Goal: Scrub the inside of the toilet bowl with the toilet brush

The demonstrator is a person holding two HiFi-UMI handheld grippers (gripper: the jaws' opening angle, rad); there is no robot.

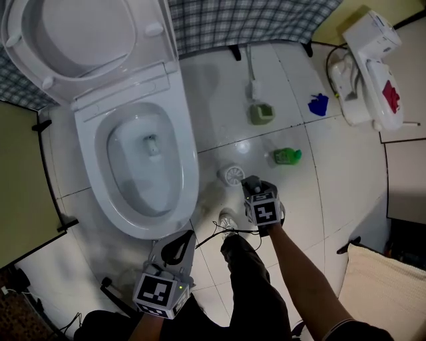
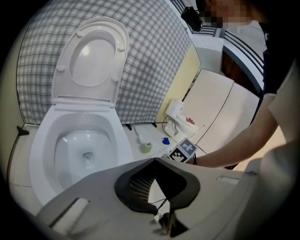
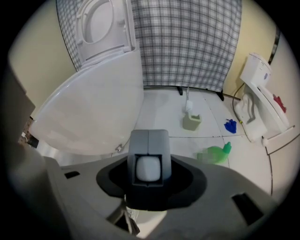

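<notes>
- Toilet brush (image 1: pixel 252 85): one, white-handled, standing upright in its one grey-green holder (image 1: pixel 261 114) on the tiled floor (image 1: pixel 219 86), near the foot of the checked curtain (image 1: pixel 253 20).
- It is well apart from both pairs of fingers. It stands beyond the right gripper (image 1: pixel 257 188), further off than the green bottle (image 1: pixel 287 156), and far ahead and to the right of the left gripper (image 2: pixel 153 164).
- Right gripper: the fingers stand wide and point steeply at the floor. One grey block (image 3: pixel 149 142) with a white rounded face sits squarely between them. Whether they press on it cannot be made out.
- Left gripper: the fingers are closed tip to tip with nothing between them, low before the front of the toilet.
- Toilet (image 1: pixel 188 166): one, to the left of the right fingers, with its lid (image 1: pixel 86 36) raised. Its bowl lies ahead of the left fingers.
- One round white grille (image 1: pixel 233 175) lies in the floor just beside the right fingers, on the toilet side.
- Beyond the bottle are one crumpled blue thing (image 1: pixel 318 104) and one white unit (image 1: pixel 369 73) with a red patch.
</notes>
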